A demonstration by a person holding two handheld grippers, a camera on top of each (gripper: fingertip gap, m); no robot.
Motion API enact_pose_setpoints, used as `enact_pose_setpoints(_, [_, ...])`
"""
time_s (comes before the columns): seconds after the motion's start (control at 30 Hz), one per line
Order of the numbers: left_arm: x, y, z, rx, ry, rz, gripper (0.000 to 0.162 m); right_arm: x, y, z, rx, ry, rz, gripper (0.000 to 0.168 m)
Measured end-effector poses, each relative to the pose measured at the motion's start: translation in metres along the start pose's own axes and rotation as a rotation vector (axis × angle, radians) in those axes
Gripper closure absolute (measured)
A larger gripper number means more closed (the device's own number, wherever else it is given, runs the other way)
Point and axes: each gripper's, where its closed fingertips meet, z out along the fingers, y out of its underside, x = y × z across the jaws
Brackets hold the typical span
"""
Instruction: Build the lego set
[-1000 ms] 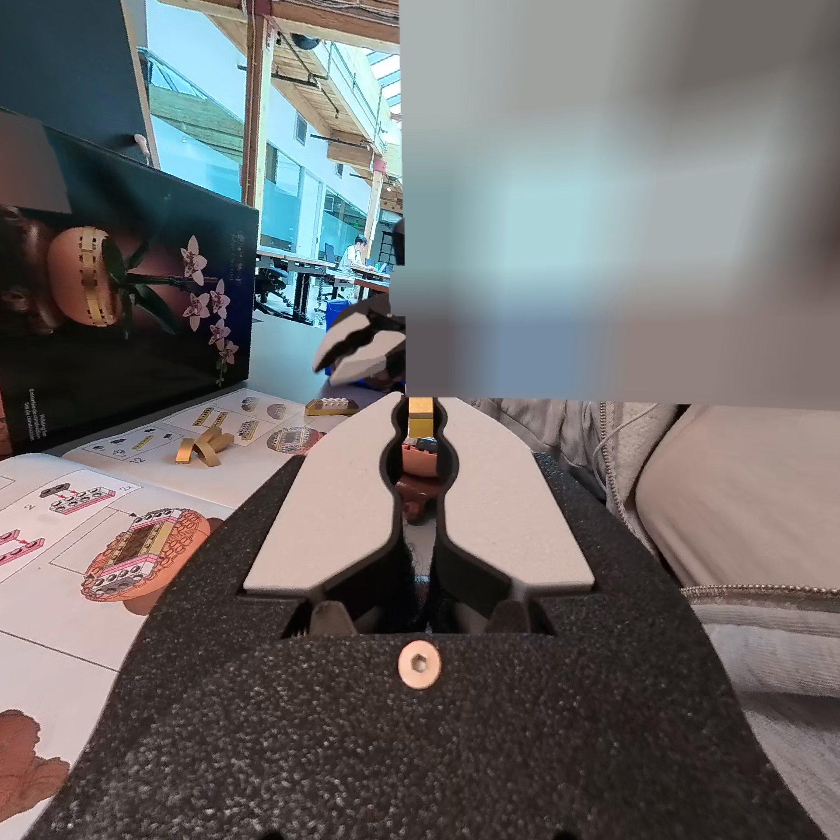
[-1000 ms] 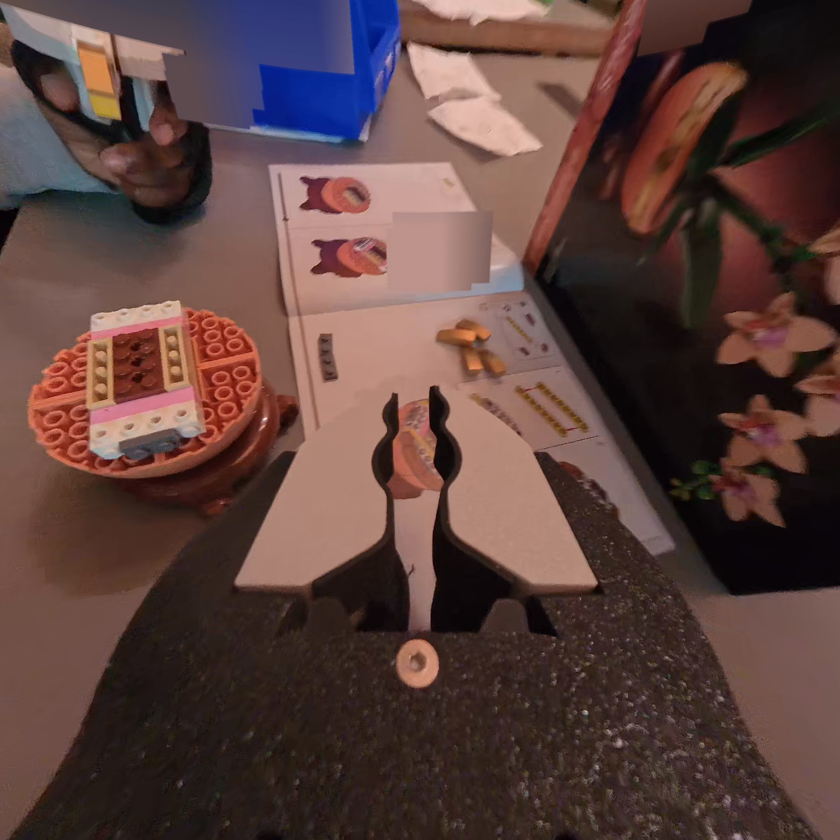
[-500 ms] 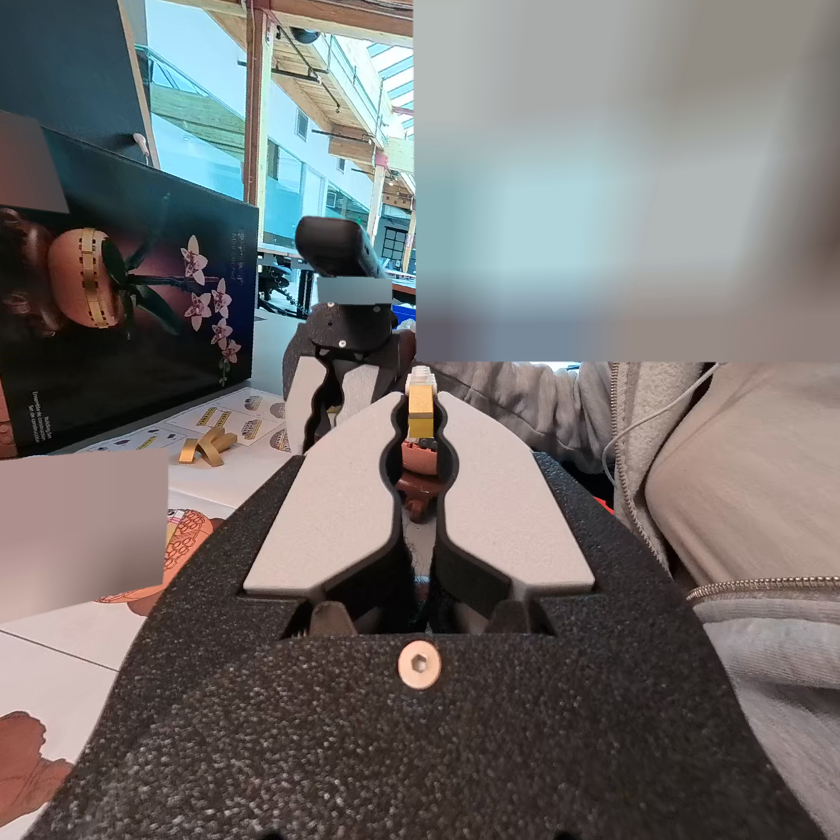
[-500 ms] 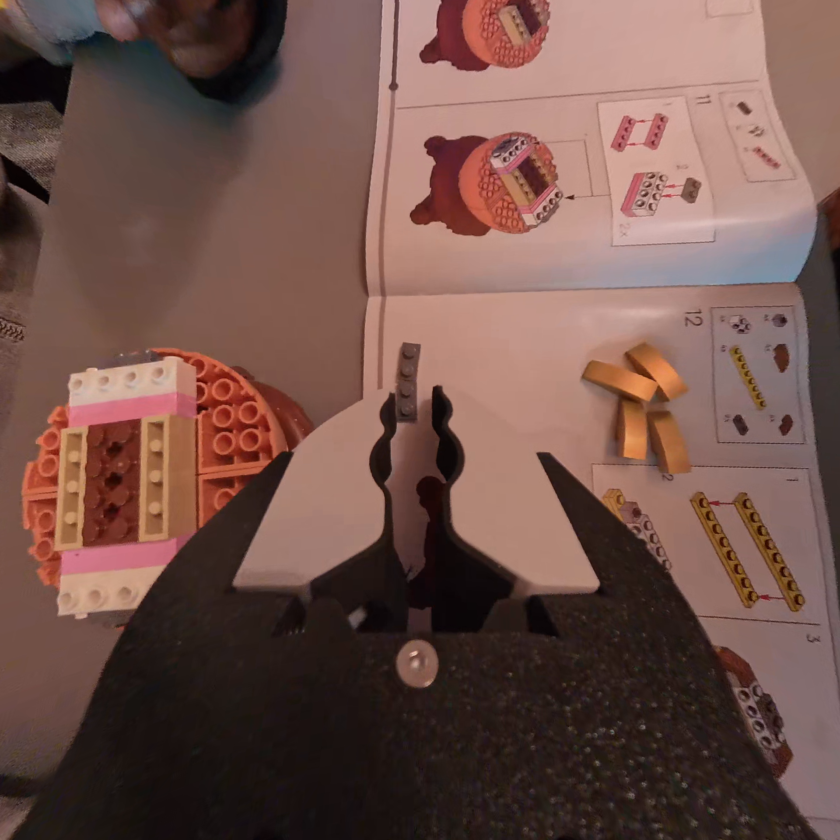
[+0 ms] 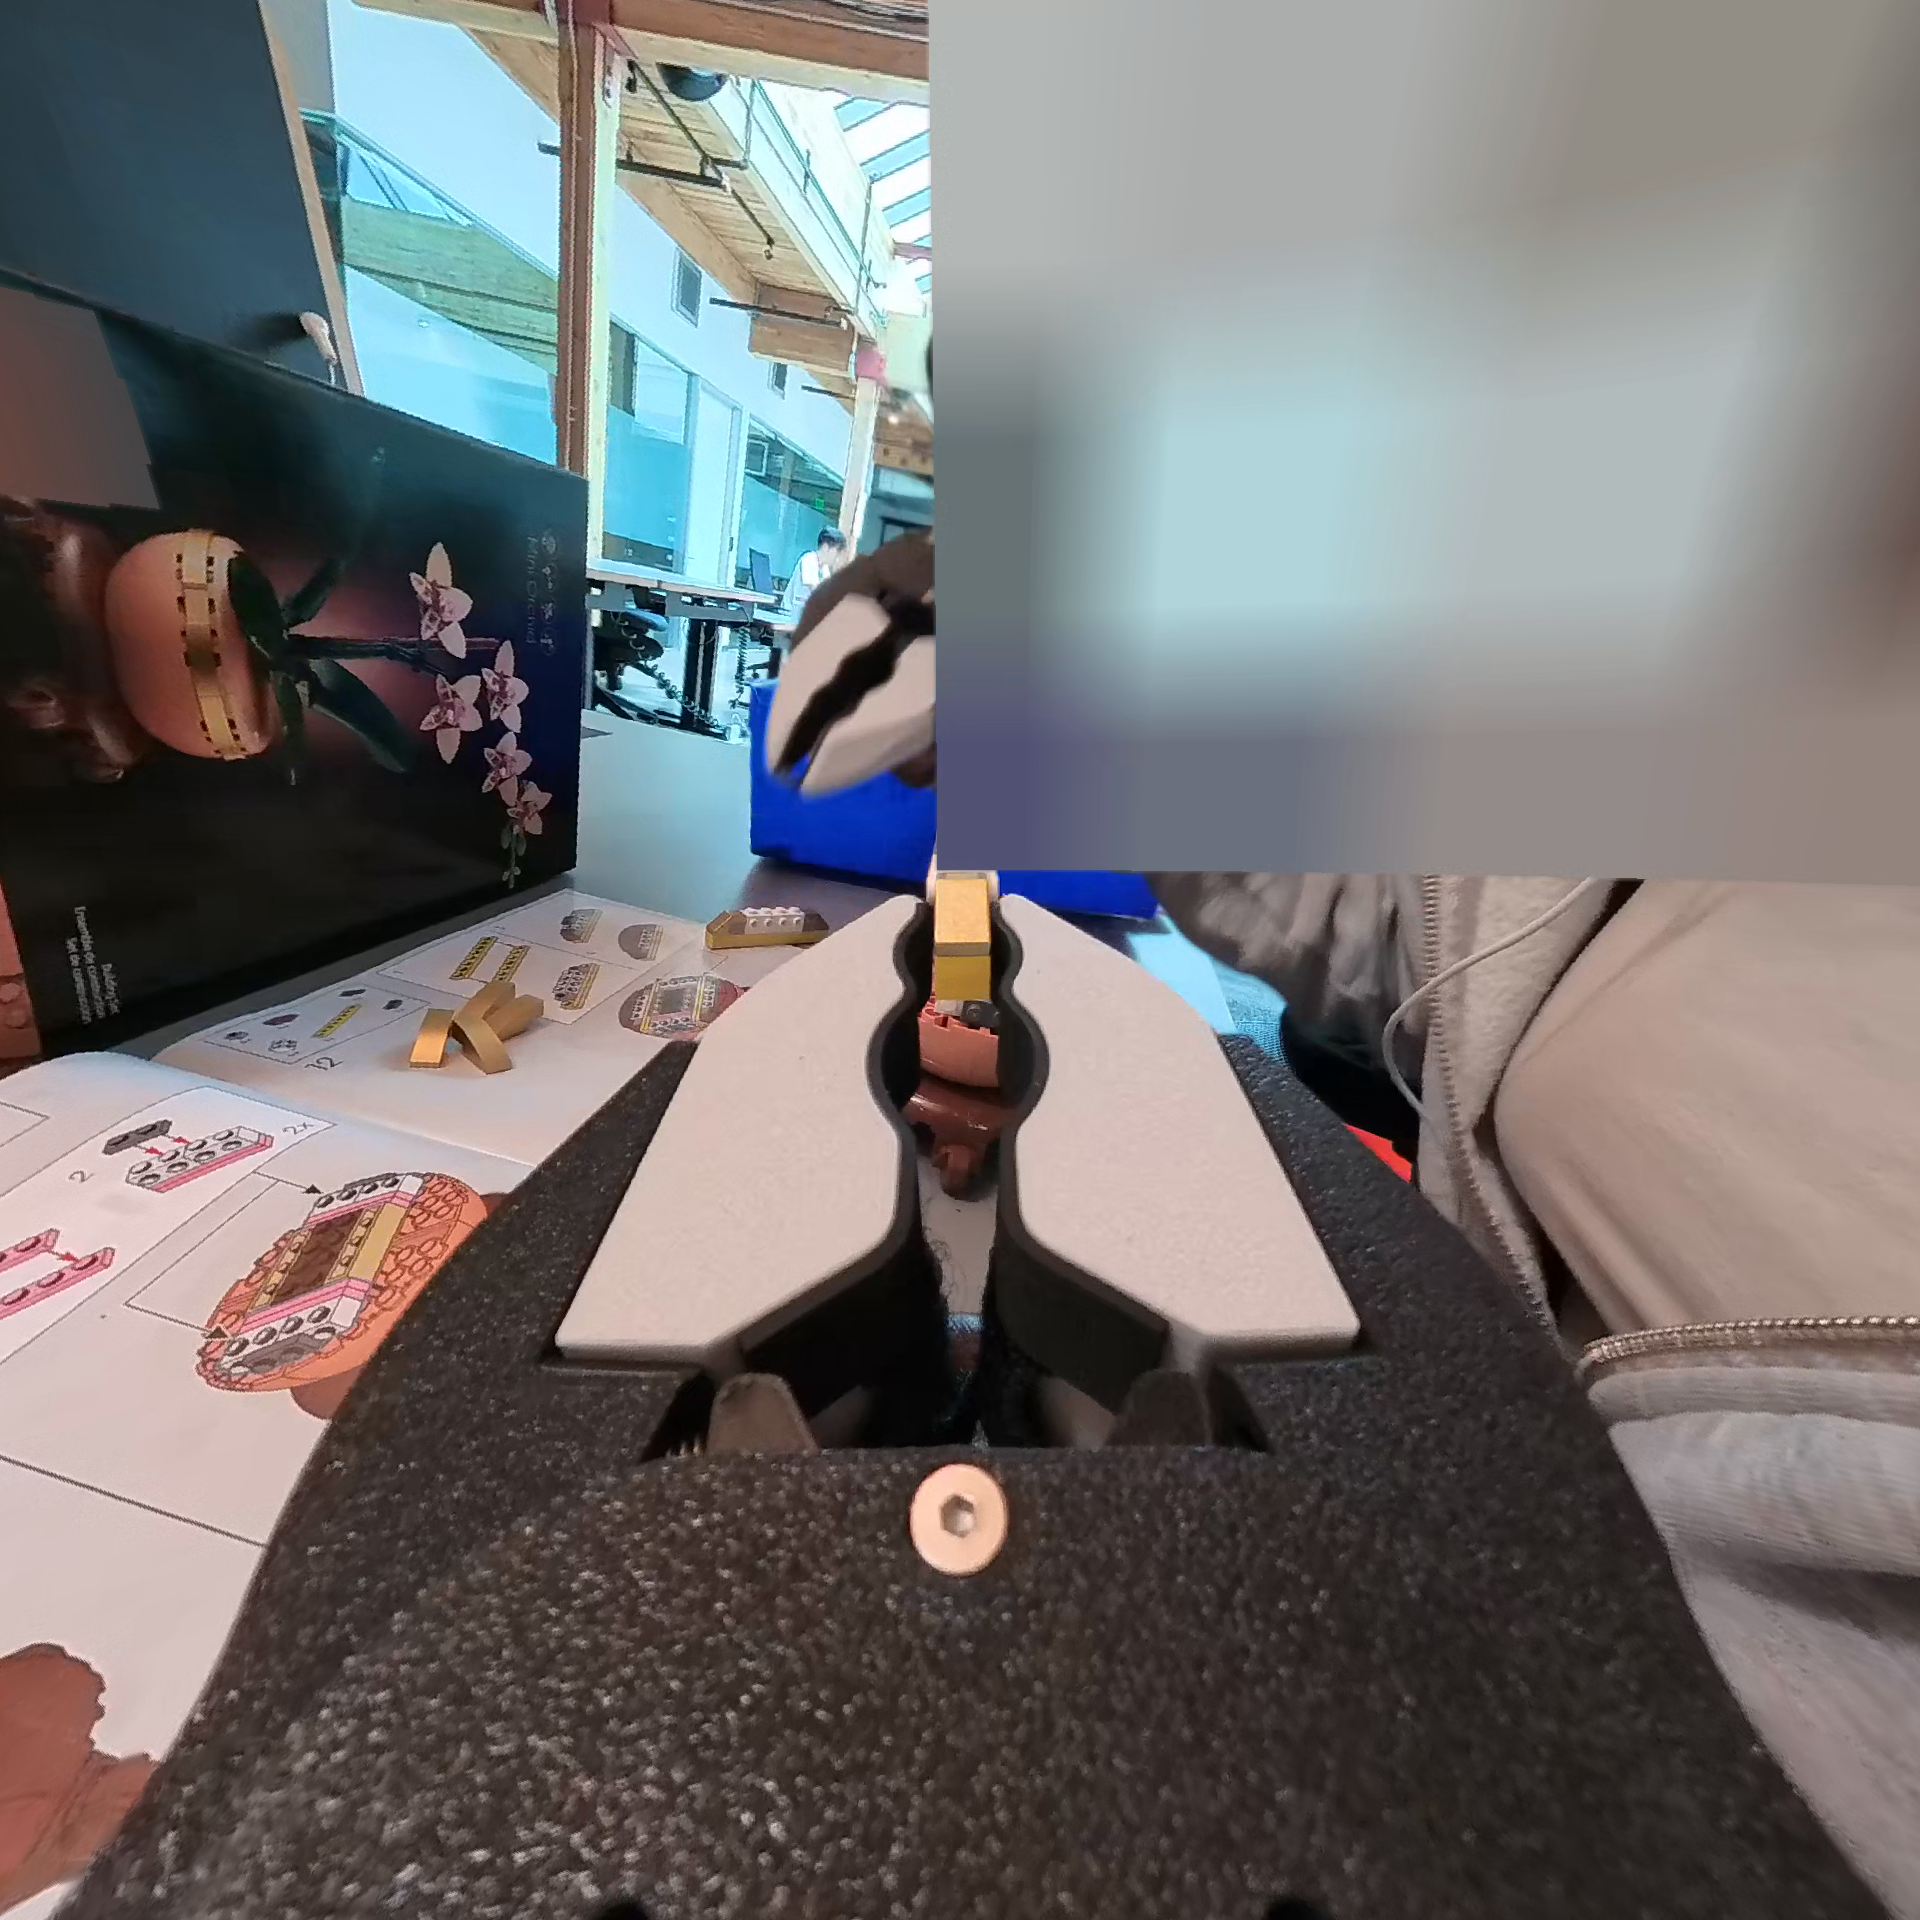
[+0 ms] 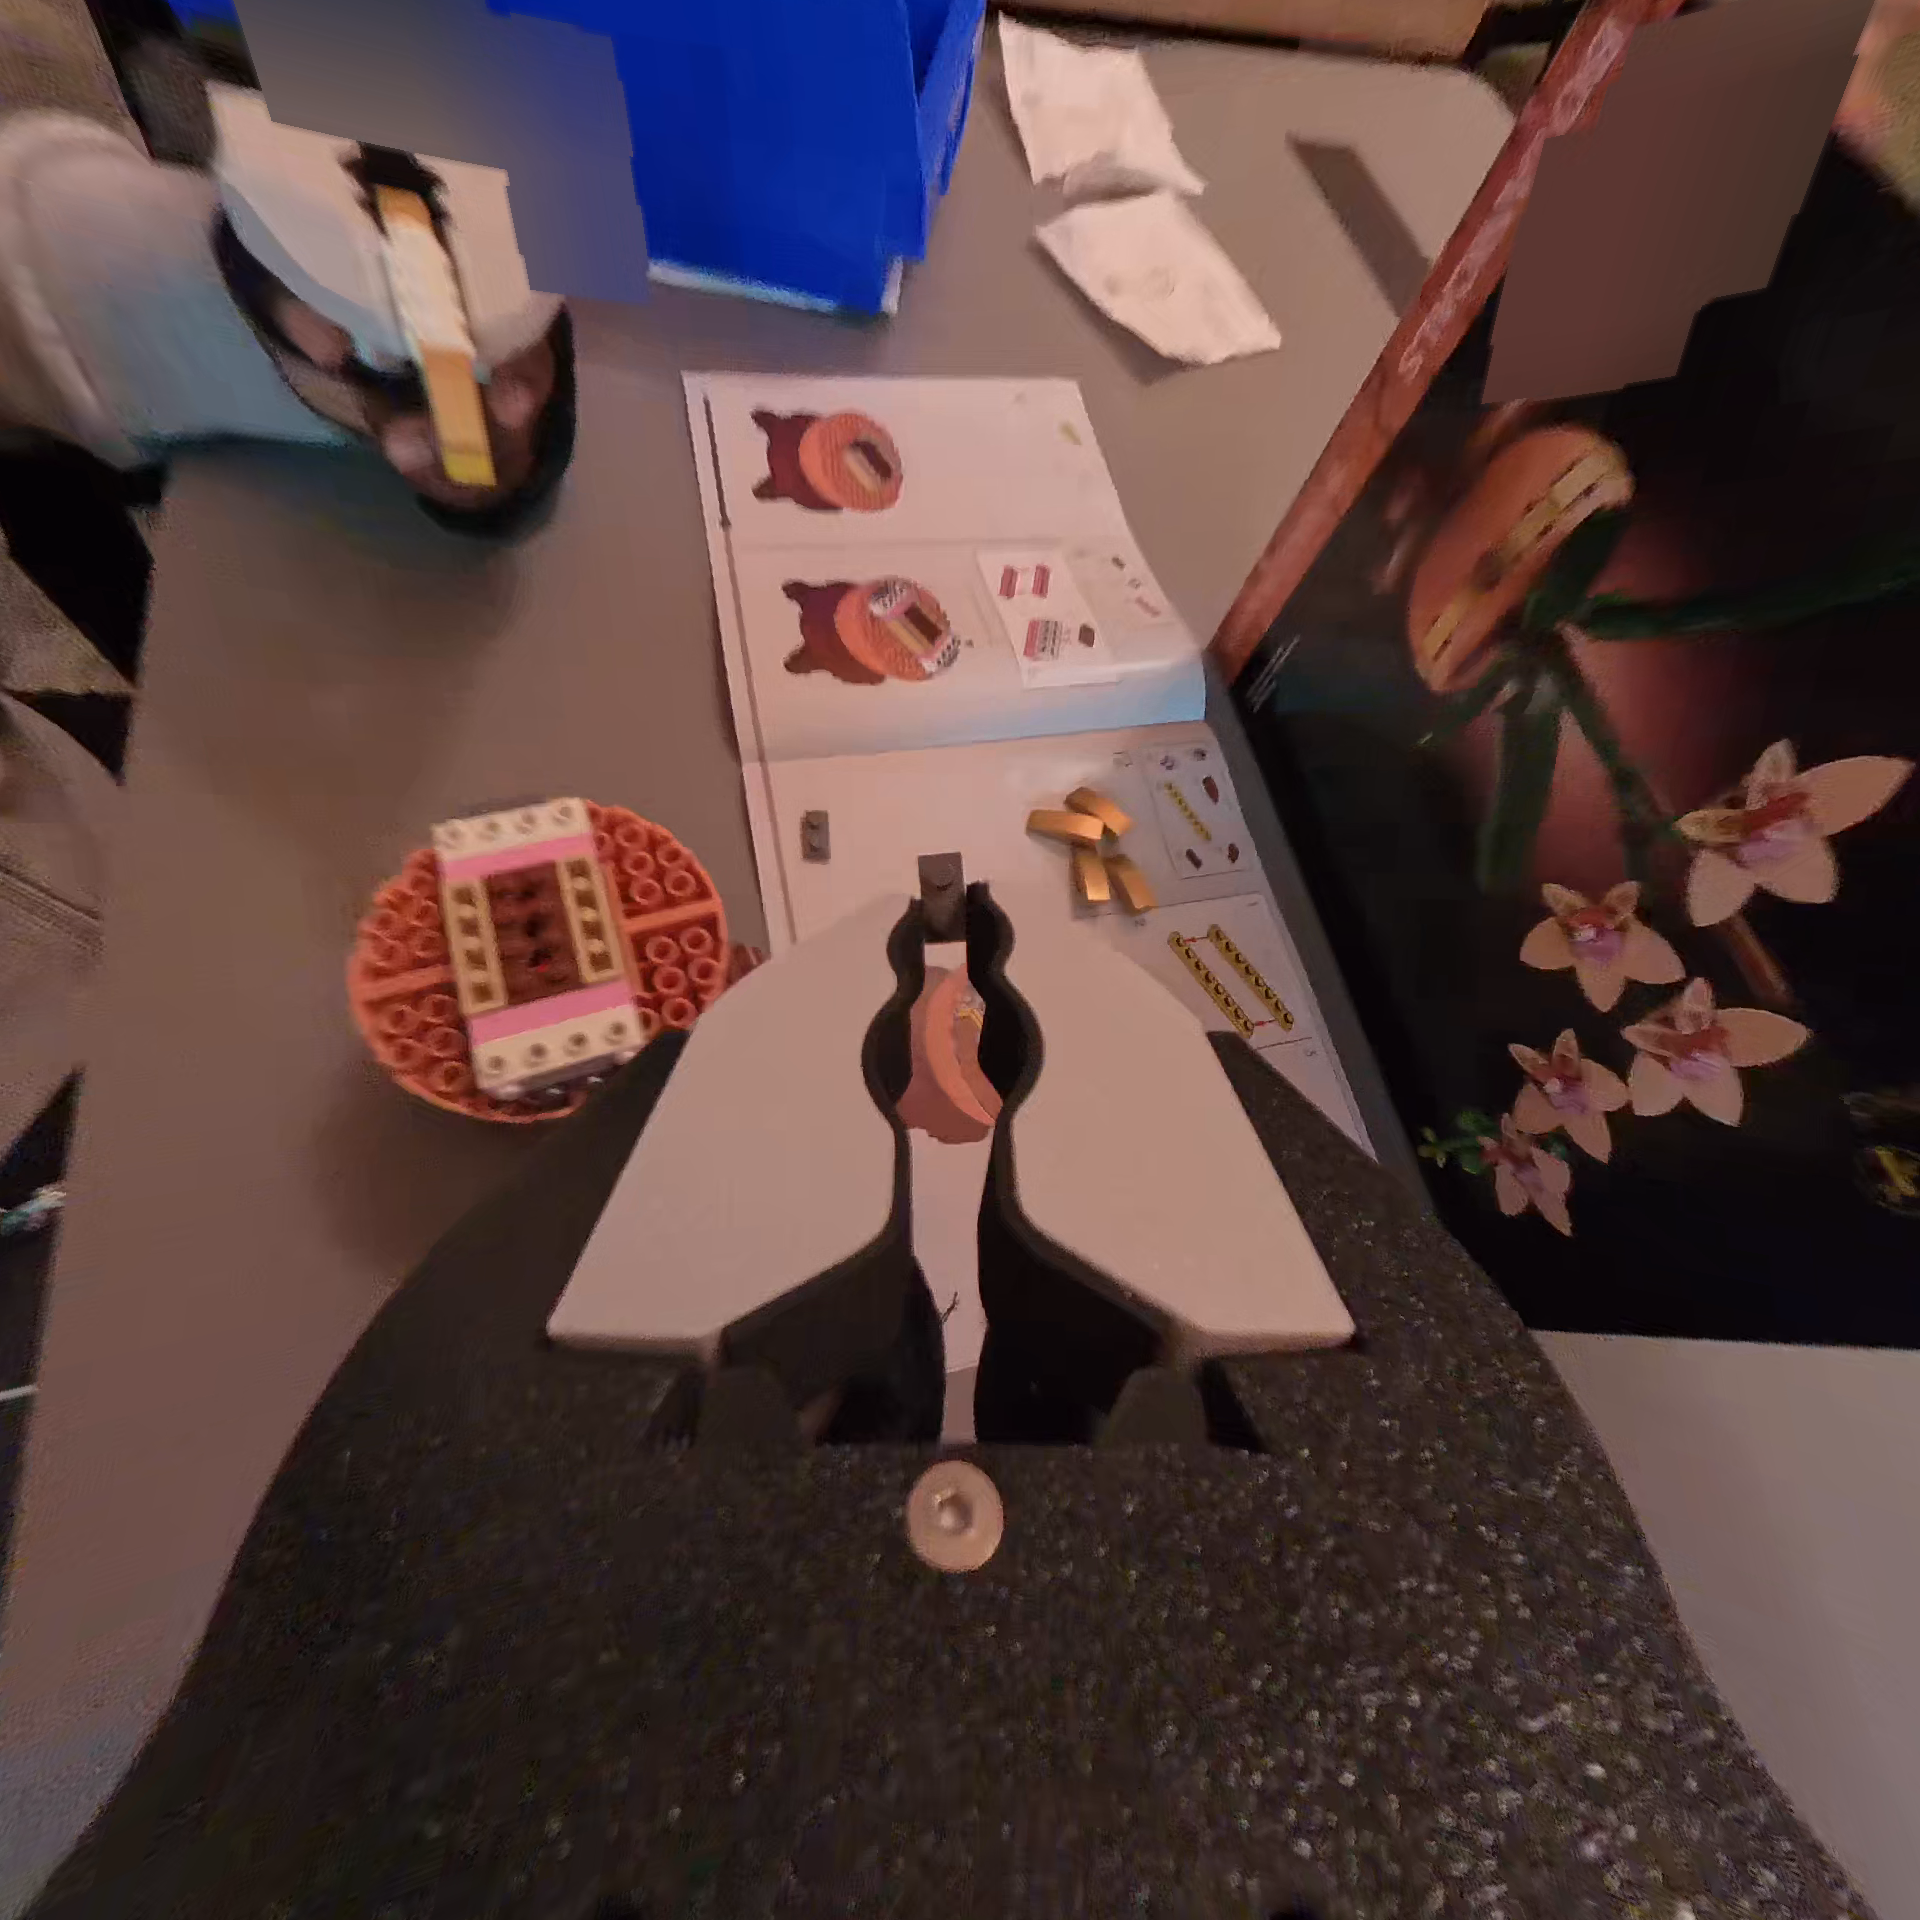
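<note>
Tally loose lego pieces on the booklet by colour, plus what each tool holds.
Gold curved pieces, booklet: 4
Small dark grey plate, booklet: 1
Held dark grey plate, right tool: 1
Long gold-tan piece, left tool: 1
Total: 7

The left wrist view sits low beside the instruction booklet point(image 5: 260, 1195), looking level across it toward the seated person. The right wrist view hangs high above the booklet point(image 6: 935, 675), looking steeply down. Both share the booklet and the box point(image 5: 291, 675) beyond it.
</note>
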Motion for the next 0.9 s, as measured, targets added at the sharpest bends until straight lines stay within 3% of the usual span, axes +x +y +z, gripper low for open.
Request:
enact_pose_setpoints(0.13, [0.006, -0.003, 0.004, 0.024, 0.025, 0.004, 0.153, -0.025, -0.034, -0.007, 0.037, -0.047, 0.026, 0.161])
enact_pose_setpoints(0.33, [0.019, 0.006, 0.011, -0.038, 0.055, 0.097, 0.153, -0.094, -0.089, 0.027, 0.015, -0.236, -0.022, 0.161])
enact_pose_setpoints(0.5, [0.027, 0.005, 0.012, -0.033, 0.08, 0.137, 0.155, -0.118, -0.094, 0.051, -0.071, -0.291, -0.026, 0.161])
enact_pose_setpoints(0.67, [0.026, -0.011, 0.004, 0.074, 0.085, 0.092, 0.155, -0.118, -0.106, 0.057, 0.026, -0.343, 0.113, 0.161])
enact_pose_setpoints(0.9, [0.027, -0.017, 0.001, 0.11, 0.09, 0.094, 0.155, -0.123, -0.109, 0.062, -0.013, -0.355, 0.076, 0.161])
